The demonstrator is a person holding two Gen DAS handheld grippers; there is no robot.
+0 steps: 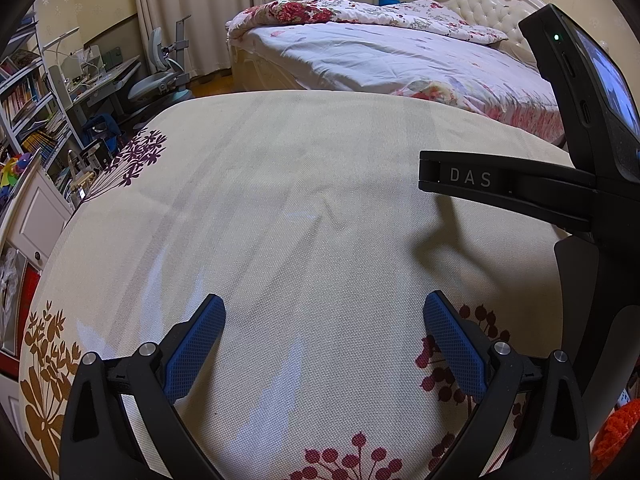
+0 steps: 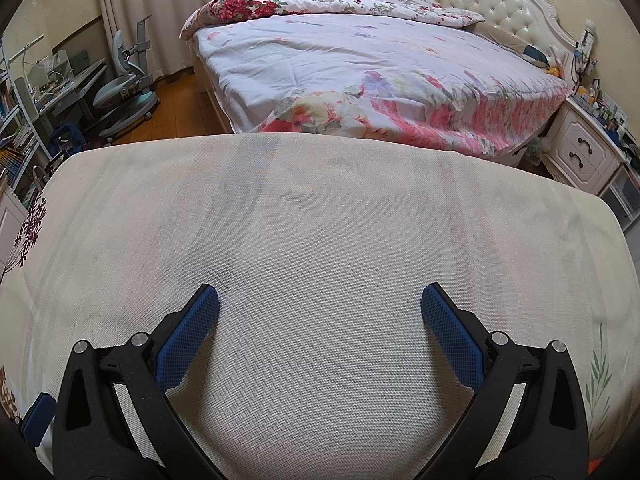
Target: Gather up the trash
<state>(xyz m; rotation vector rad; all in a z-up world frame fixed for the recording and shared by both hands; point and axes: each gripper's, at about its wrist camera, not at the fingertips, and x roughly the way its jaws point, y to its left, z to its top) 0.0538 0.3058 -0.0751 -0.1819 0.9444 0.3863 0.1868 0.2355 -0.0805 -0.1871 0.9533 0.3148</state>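
While both tools hang over the cloth-covered table point(image 2: 320, 240), neither holds anything: the left gripper point(image 1: 324, 320) has its two blue pads point(image 1: 192, 352) spread wide, and the right gripper point(image 2: 320, 312) is likewise released, its two pads apart with bare cloth between them. That spread stance looks like readiness to pick something up, yet no trash shows on the tablecloth in either view; it may lie outside the frames, and I cannot tell where. From the left camera the right tool appears at the table's right edge, raised above the cloth, probably kept clear so the two do not collide. Beyond the table's far edge stands one bed point(image 2: 380, 72) with one folded floral quilt point(image 2: 320, 4); one desk chair point(image 1: 160, 76) sits by the far left corner.
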